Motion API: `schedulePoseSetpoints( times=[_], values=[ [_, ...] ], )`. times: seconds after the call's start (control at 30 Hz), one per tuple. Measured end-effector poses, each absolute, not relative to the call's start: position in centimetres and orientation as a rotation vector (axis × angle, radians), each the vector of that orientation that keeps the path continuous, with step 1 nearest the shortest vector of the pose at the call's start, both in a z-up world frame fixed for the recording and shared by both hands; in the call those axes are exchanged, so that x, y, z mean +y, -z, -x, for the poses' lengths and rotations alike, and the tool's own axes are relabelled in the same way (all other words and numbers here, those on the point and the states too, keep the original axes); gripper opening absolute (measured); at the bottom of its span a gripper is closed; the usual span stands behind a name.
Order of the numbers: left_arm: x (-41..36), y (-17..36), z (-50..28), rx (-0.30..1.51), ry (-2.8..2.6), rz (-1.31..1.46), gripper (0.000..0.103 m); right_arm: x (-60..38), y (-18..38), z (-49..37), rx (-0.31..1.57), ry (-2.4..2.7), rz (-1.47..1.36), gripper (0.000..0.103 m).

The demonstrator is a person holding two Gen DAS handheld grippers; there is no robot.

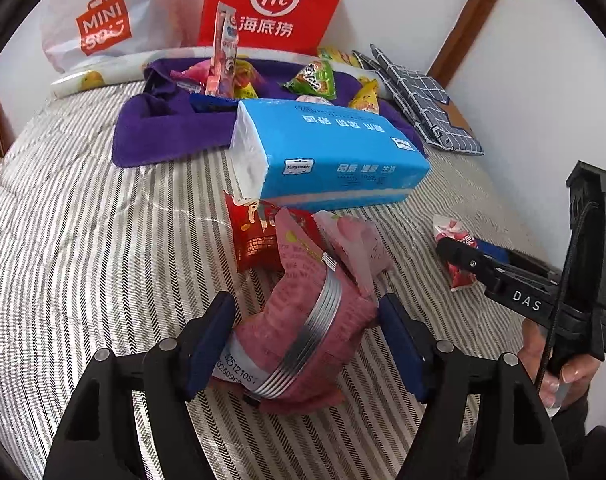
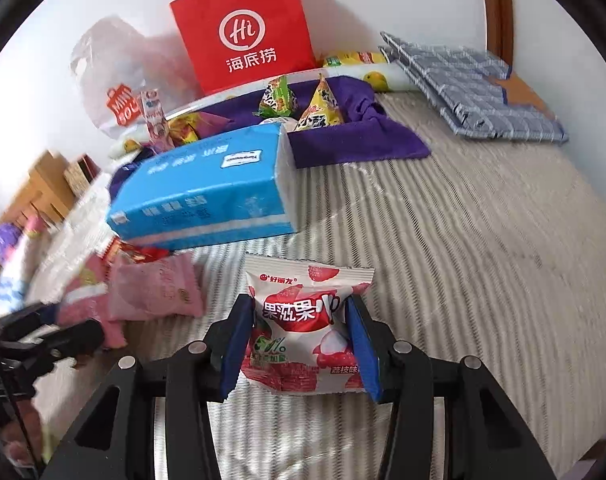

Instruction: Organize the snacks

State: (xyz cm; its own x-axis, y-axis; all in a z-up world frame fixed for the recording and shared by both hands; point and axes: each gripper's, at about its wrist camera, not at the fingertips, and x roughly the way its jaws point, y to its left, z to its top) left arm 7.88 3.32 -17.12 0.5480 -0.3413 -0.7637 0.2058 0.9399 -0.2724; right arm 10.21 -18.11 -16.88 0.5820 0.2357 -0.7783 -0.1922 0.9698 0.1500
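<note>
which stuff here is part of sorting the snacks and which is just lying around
Part of the job:
- pink packet, in the left gripper
- lychee packet, in the right gripper
- red packet
- snacks on the purple cloth

Just lying about:
- tissue pack
- red bag
- white bag
- checked cloth

Two low, forward, overlapping wrist views

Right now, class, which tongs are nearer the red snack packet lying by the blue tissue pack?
Left. The left tongs grip a pink packet touching the red snack packet; the right tongs, holding a lychee packet, sit farther away.
</note>
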Motion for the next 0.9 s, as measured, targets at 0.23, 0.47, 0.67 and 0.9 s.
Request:
schedulePoseSetpoints(
  times=[0.23, 0.47, 0.67, 0.9],
  values=[
    [2.5, 17.0, -7.0, 0.883, 0.301, 0.073, 0.062, -17.9, 17.1, -11.4, 0.904, -0.28, 0.038, 0.047],
    [3.2, 16.5, -7.4, 0.872, 0.284, 0.122, 0.05, -17.3, 17.7, -12.5, 0.868, -0.271, 0.095, 0.048],
    [3.2, 15.4, -7.0, 0.838, 0.298, 0.132, 0.05, -17.6, 17.6, -12.5, 0.878, -0.276, 0.071, 0.047],
    [2.6, 13.4, -6.9, 0.786, 0.311, 0.125, 0.05, -18.1, 16.8, -12.2, 0.882, -0.297, 0.012, 0.046]
  ],
)
